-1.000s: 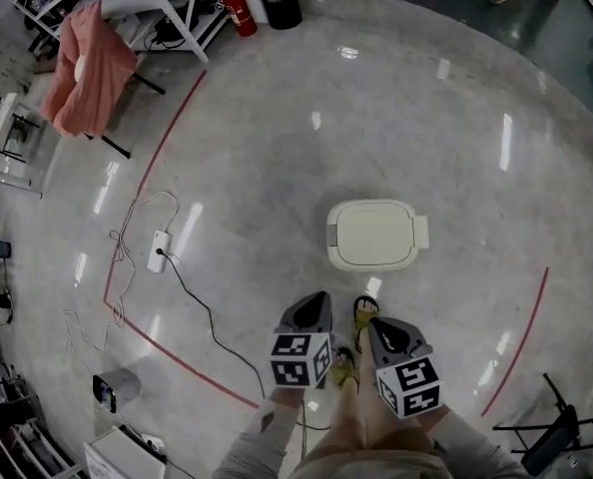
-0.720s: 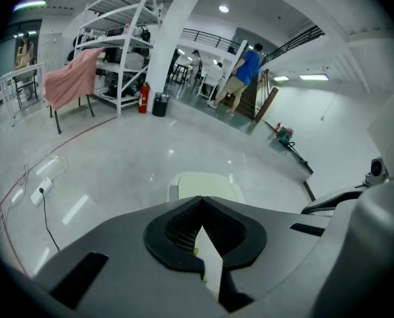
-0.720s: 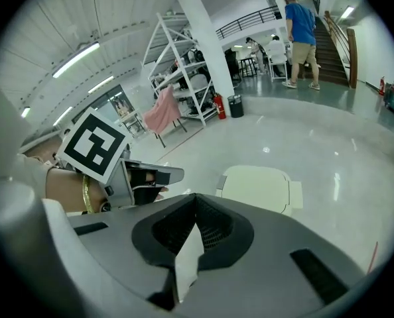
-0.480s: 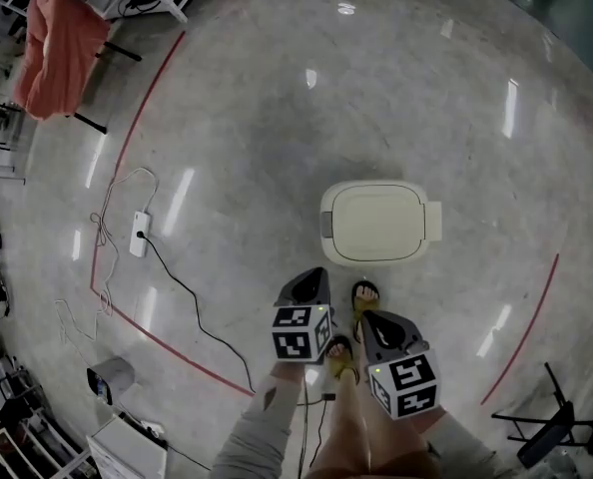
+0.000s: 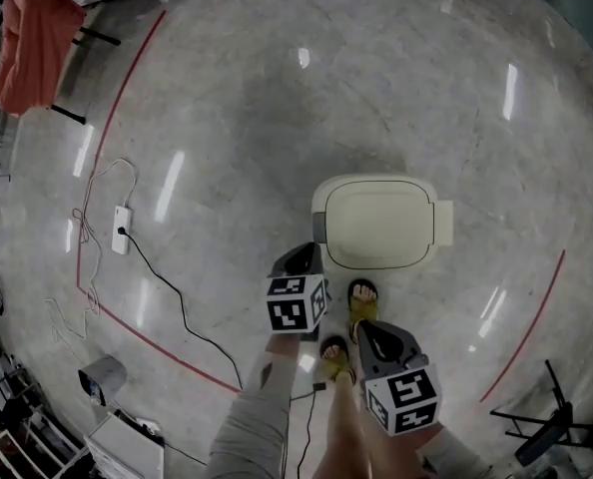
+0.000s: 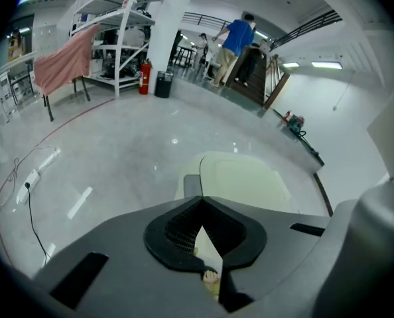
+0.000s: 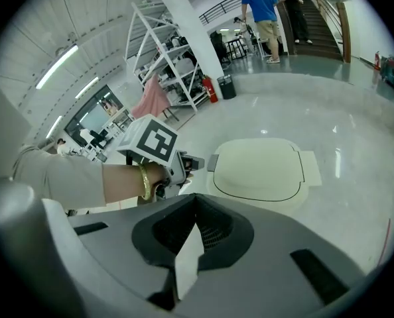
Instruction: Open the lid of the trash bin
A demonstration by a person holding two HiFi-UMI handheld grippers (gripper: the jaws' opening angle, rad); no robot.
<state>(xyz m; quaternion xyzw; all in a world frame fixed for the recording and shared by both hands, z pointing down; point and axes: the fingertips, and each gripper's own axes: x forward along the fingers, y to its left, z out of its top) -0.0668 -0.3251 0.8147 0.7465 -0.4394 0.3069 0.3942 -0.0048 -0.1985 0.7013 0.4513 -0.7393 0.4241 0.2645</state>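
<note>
A cream trash bin (image 5: 381, 223) stands on the floor with its lid down flat, and a grey tab (image 5: 319, 230) sits on its left edge. My left gripper (image 5: 301, 255) hangs just before the bin's near left corner, close to that tab, jaws shut and empty. In the left gripper view the bin (image 6: 240, 177) lies right past the closed jaw tips (image 6: 201, 201). My right gripper (image 5: 369, 327) is held further back, above the person's feet, shut on nothing. The right gripper view shows the bin (image 7: 257, 167) ahead of the right gripper (image 7: 196, 201), with the left gripper (image 7: 182, 164) at the bin's left.
The person's sandalled feet (image 5: 361, 302) stand just short of the bin. A power strip with a cable (image 5: 122, 230) lies at left, inside a red floor line (image 5: 117, 108). A pink cloth (image 5: 32, 38) hangs on a rack far left. A black stand (image 5: 546, 437) is at bottom right. People (image 6: 233, 42) stand by distant stairs.
The bin has come nearer and lower in the head view. My left gripper has moved forward to the bin's near left corner; the right gripper has fallen back toward the body.
</note>
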